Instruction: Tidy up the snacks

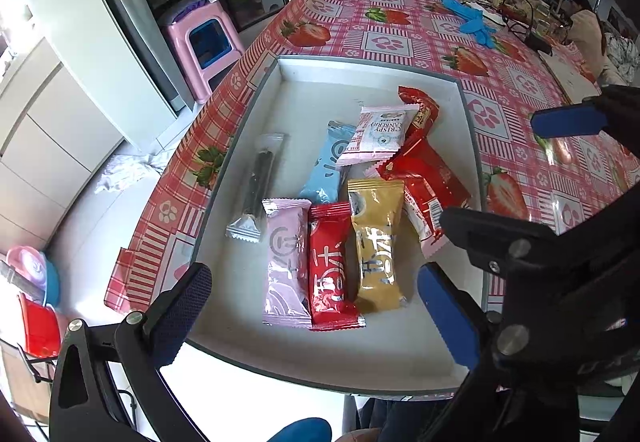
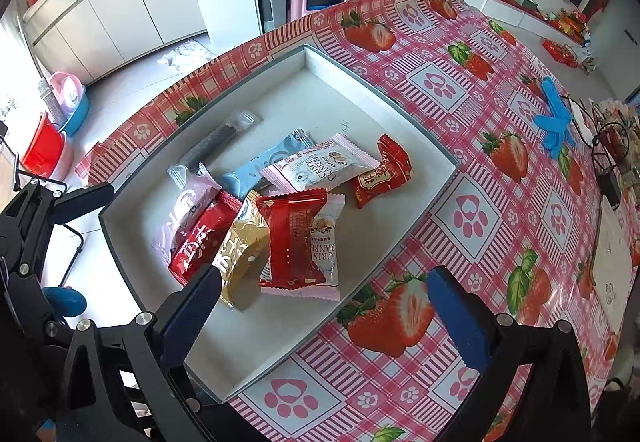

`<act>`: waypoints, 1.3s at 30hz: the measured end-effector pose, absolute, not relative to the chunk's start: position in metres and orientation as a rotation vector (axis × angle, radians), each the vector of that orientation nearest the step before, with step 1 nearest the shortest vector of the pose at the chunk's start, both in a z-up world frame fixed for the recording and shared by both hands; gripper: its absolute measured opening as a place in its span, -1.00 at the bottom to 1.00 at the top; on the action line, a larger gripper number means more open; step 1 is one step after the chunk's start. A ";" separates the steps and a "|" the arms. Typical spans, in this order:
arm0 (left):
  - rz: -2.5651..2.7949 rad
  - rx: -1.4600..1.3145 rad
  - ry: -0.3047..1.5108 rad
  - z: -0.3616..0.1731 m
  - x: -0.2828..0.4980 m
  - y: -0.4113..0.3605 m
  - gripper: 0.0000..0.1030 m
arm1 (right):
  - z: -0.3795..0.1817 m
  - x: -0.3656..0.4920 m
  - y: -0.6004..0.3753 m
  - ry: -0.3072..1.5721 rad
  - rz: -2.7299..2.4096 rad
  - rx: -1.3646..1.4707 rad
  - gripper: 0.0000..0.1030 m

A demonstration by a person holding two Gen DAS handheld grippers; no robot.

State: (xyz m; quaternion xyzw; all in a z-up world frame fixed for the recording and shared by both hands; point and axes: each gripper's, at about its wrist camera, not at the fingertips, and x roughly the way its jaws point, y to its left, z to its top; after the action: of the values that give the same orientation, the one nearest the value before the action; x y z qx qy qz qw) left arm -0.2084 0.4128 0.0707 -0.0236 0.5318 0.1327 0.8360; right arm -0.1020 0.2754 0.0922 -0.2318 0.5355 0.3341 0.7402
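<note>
A shallow white tray (image 1: 372, 67) sits on the strawberry-patterned surface (image 1: 404, 37) and holds nine snack packets. Three lie side by side at the tray's 6 o'clock end in the left wrist view: one pink packet (image 1: 285, 262), one red packet (image 1: 330, 266) and one gold packet (image 1: 376, 242). At 9 o'clock lies one clear packet with a dark stick (image 1: 256, 185). Toward the centre is one light-blue packet (image 1: 326, 165), overlapped by one white cranberry packet (image 1: 378, 135). At 3 o'clock are two more red wrappers (image 1: 424, 177), one over a second cranberry packet. The left gripper (image 1: 316, 316) and right gripper (image 2: 320, 304) each hover with fingers apart, holding nothing. One pair of blue gloves (image 1: 472, 19) lies well apart at 1 o'clock.
</note>
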 end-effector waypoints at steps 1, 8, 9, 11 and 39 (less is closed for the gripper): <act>0.280 -0.047 1.127 0.070 -0.209 0.412 0.99 | 0.092 -0.102 0.275 1.175 0.731 -0.509 1.00; 0.276 -0.046 1.127 0.070 -0.211 0.409 1.00 | 0.091 -0.105 0.274 1.163 0.715 -0.524 1.00; 0.278 -0.041 1.126 0.070 -0.211 0.408 0.99 | 0.091 -0.105 0.273 1.160 0.715 -0.526 1.00; 0.282 -0.031 1.122 0.071 -0.211 0.406 0.99 | 0.092 -0.106 0.273 1.155 0.718 -0.524 1.00; 0.275 -0.039 1.134 0.066 -0.213 0.403 0.99 | 0.087 -0.111 0.272 1.159 0.733 -0.536 1.00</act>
State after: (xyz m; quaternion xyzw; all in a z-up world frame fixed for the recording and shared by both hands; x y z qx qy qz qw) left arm -0.2129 0.4033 0.0659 -0.0183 0.5352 0.1299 0.8345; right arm -0.1110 0.2721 0.0866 -0.2443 0.5287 0.3341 0.7410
